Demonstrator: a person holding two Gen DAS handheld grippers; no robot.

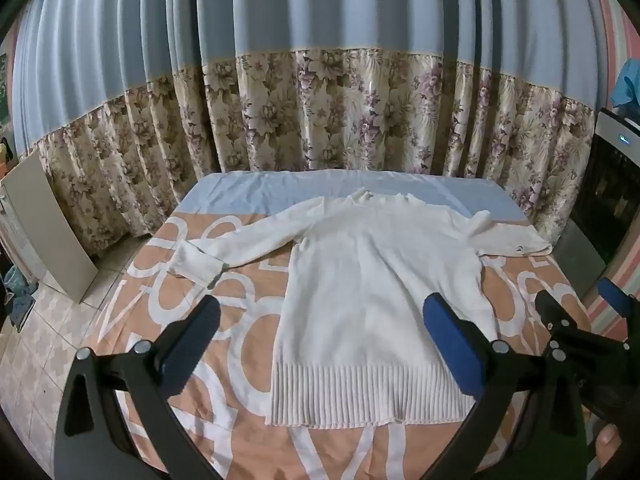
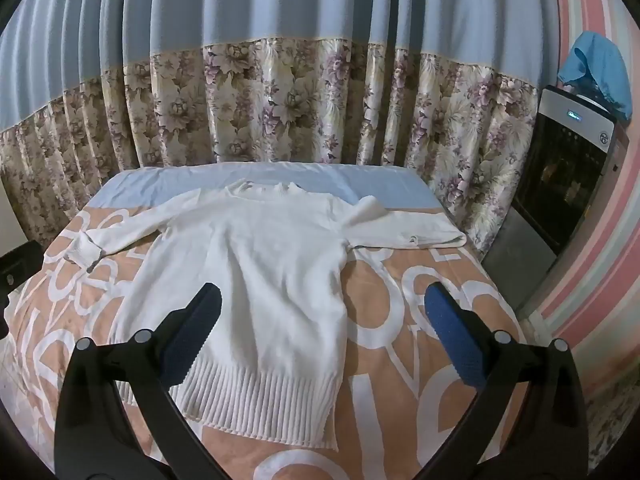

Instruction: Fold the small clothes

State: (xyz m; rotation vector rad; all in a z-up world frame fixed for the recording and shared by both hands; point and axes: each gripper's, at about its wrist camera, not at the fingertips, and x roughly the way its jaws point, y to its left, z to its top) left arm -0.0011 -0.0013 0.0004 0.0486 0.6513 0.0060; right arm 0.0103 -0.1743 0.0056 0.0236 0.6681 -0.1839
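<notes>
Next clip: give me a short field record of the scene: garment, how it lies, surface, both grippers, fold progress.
garment: white sweater
lay: flat and unfolded, ribbed hem nearest the cameras, collar toward the curtain
sleeves: both spread outward
surface: bed cover, peach with white pattern
left gripper: open, above the hem, holding nothing
right gripper: open, above the sweater's right lower part, holding nothing
progress: no fold made yet
</notes>
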